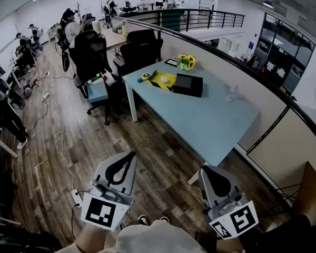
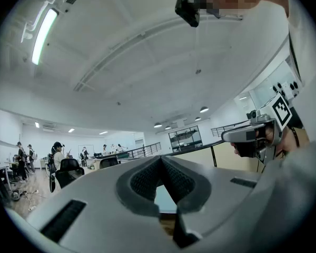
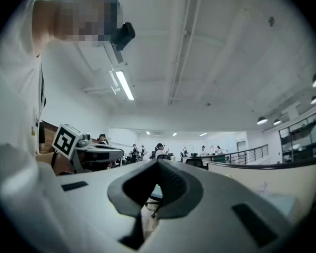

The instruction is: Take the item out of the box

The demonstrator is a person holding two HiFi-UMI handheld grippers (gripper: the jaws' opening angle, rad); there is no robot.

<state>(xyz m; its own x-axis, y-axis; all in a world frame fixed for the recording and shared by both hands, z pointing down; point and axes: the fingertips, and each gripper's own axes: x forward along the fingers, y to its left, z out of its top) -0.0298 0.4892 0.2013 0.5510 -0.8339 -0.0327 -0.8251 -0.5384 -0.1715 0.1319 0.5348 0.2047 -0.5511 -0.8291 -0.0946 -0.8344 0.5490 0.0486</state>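
A black box (image 1: pixel 188 84) lies shut on the far part of a light blue table (image 1: pixel 210 125), well ahead of both grippers. I hold the grippers low, over the wooden floor in front of the table's near end and apart from it. The left gripper (image 1: pixel 130 155) is shut with nothing between its pads, which meet at the tip (image 2: pixel 161 159). The right gripper (image 1: pixel 206 169) is also shut and empty, its jaws closed together (image 3: pixel 158 165). Both point up and forward, toward the ceiling and the room. What is inside the box is hidden.
On the table by the box are a yellow sheet (image 1: pixel 164 79), a pot of yellow flowers (image 1: pixel 186 61) and a clear bottle (image 1: pixel 231 92). Black office chairs (image 1: pixel 139 49) stand left of the table. A railing wall (image 1: pixel 263 104) runs along its right. People work at the far desks.
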